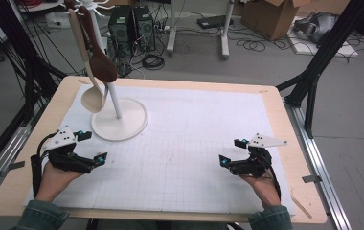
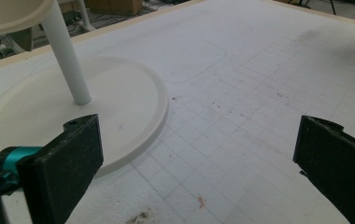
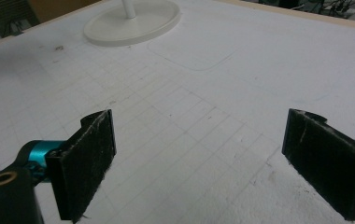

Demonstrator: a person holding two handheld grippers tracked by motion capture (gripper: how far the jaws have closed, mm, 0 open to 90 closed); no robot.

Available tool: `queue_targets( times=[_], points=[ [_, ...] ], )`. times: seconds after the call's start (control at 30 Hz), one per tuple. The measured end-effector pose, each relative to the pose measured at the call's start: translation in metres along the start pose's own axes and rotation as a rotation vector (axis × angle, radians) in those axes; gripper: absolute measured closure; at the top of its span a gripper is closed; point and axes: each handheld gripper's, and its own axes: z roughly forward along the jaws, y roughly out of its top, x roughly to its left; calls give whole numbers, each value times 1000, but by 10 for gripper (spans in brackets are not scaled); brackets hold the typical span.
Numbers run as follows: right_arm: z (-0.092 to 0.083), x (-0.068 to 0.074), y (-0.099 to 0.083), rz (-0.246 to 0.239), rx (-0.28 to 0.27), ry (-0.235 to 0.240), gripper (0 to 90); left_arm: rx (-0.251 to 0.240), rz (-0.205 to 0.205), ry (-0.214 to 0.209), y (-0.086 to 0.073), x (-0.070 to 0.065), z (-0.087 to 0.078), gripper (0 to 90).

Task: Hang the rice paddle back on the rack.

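The left gripper (image 1: 93, 146), jaws wide apart and empty, rests on the gridded mat (image 1: 189, 143) just beside the white stand's round base (image 1: 127, 122). Two spoons, a cream spoon (image 1: 92, 98) and a brown spoon (image 1: 102, 64), hang from the stand above it. The right gripper (image 1: 232, 152), also open and empty, sits well apart across bare mat.

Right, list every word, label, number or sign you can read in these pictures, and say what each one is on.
No text can be read anywhere.
White grid mat: ruled lines and a faint rounded outline, no lettering.
Stand and its hanging spoons: plain.
Left gripper and right gripper: no legible markings.
Cardboard box on the floor behind: too blurred to tell.
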Motion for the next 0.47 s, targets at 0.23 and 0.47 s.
queue_targets(
  times=[0.23,0.47],
  points=[
    [-3,2,-8,-1,-6,-6,90,2,-1,1,-6,-4,3,20],
    [-7,2,-14,5,-8,-14,90,8,2,-2,-10,-6,6,20]
  ],
)
